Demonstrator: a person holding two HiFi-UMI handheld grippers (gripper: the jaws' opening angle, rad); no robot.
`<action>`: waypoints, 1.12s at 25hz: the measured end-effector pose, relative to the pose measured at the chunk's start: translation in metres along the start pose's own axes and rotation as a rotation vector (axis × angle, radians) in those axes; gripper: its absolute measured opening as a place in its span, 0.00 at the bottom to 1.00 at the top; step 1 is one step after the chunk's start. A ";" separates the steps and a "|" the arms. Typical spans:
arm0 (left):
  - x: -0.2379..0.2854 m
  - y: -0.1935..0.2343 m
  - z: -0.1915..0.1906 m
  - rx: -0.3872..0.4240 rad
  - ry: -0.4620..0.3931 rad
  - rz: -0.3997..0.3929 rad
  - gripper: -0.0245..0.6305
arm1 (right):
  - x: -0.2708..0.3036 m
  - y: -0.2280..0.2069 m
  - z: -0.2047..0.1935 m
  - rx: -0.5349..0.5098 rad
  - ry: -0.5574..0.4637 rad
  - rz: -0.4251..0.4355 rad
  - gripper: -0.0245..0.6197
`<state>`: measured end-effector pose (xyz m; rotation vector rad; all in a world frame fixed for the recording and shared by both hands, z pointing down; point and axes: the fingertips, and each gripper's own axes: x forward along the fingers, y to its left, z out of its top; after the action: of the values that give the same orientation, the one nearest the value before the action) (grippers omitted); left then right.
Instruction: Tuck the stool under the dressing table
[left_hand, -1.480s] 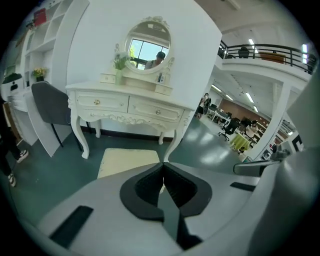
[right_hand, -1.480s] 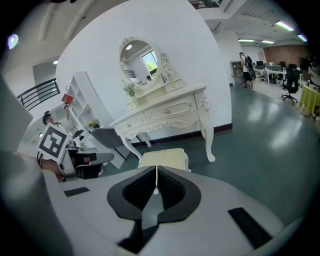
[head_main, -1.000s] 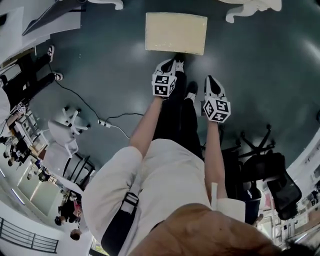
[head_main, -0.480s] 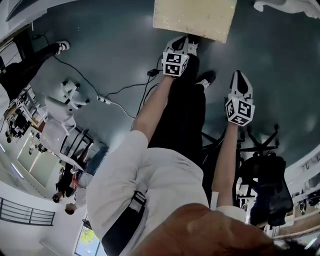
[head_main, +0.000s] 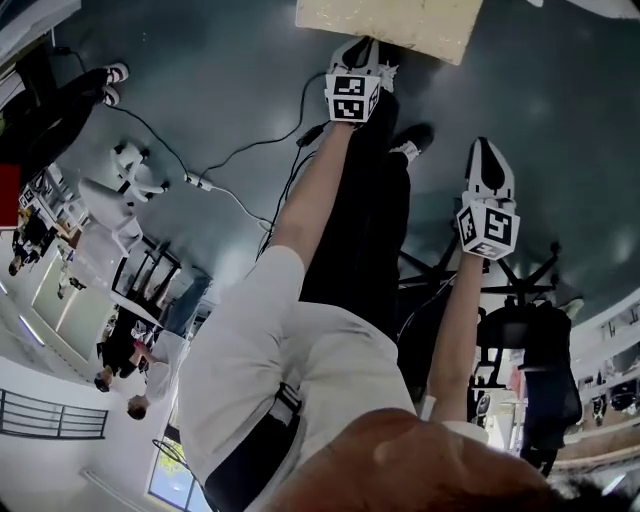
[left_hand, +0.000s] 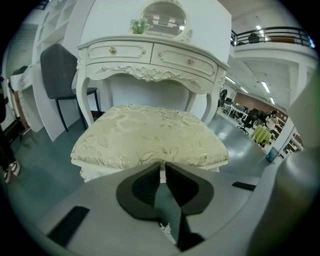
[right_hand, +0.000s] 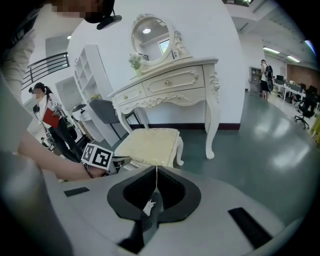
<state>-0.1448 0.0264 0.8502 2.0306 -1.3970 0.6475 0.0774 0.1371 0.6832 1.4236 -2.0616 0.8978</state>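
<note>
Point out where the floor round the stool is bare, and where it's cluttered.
Bare: the floor right of the stool, out to a front leg of the dressing table; also the gap under that table, between its legs. Crowded: left of the person, a cable and a white chair base; at the right, a black office chair.

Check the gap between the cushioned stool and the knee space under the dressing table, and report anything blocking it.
Nothing visible does. The cream-cushioned white stool stands in front of the carved white dressing table, and the opening between the table's legs looks bare. The grey chair stands off to the side.
</note>
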 end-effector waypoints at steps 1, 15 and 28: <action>0.000 -0.001 -0.001 -0.009 -0.007 -0.004 0.10 | -0.001 0.000 -0.004 0.006 0.004 -0.001 0.11; 0.009 -0.015 -0.004 0.026 0.012 0.058 0.52 | -0.007 -0.013 -0.010 -0.003 0.025 0.012 0.11; 0.028 -0.015 0.016 0.019 0.015 0.042 0.52 | -0.004 -0.037 0.012 0.026 -0.004 0.001 0.11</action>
<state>-0.1210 0.0013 0.8548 2.0119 -1.4335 0.6955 0.1134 0.1213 0.6817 1.4390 -2.0609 0.9256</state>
